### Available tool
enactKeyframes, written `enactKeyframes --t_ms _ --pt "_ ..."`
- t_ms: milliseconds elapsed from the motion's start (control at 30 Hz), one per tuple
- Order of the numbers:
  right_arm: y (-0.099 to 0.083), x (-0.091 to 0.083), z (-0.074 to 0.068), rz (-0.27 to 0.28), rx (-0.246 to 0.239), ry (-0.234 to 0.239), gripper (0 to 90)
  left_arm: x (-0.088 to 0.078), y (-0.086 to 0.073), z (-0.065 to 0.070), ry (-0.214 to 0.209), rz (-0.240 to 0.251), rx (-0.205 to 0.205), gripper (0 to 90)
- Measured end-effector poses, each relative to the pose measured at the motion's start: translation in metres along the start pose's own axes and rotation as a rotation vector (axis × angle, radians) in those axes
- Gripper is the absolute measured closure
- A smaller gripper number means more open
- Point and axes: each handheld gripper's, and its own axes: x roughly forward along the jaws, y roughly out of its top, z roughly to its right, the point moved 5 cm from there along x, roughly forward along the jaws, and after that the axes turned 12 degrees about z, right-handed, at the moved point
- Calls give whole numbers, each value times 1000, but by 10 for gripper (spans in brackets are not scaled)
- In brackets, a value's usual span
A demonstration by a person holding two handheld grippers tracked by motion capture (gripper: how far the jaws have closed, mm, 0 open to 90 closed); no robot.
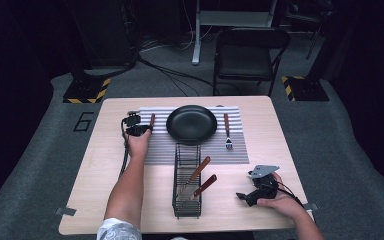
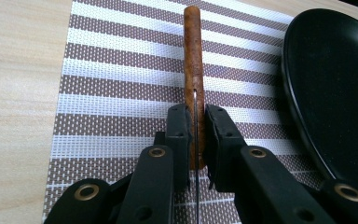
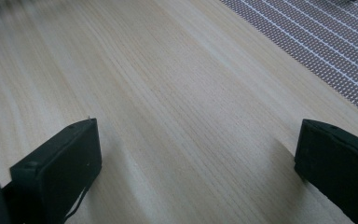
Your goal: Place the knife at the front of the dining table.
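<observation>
A: Left claw [image 2: 196, 135], what's in it?
B: Clamped on a knife [image 2: 193, 70]. Reddish-brown wooden handle with a rounded end, thin metal edge running down between the pads. In the left gripper view the handle points away over the striped placemat [image 2: 121, 93].

A: Where exactly?
B: Left part of the placemat, just beside the black plate [image 1: 191, 123]. High view shows it at the left claw [image 1: 139, 130], handle sticking out toward the far edge. Blade is hidden, so whether it touches the mat I can't tell.

A: Right claw [image 3: 196, 158]?
B: Apart, nothing between the pads, bare wooden surface [image 3: 168, 93] below. In the high view it's near the front right corner.

A: Other stuff?
B: Wire rack [image 1: 186, 185] in front of the plate with two more brown-handled utensils [image 1: 199, 177], fork [image 1: 227, 132] right of the plate.
</observation>
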Motion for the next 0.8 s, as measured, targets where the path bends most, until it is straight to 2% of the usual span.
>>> enactKeyframes --t_ms 367,500,600,633,667,700,800 --pt "0 0 0 0 0 0 0 4 -1 -6 1 21 -55 797" --pt "0 0 0 -1 -1 1 0 4 -1 -8 16 14 -19 763" --pt "0 0 0 -1 0 0 0 3 -1 -9 11 12 -25 737" --pt "0 0 0 -1 0 0 0 2 0 -10 25 14 -16 721" --pt "0 0 0 0 0 0 0 1 0 -11 22 12 -17 720" --pt "0 0 0 -1 0 0 0 1 0 -10 22 14 -33 714" --pt "0 0 0 0 0 0 0 -1 2 -11 21 13 -18 685"
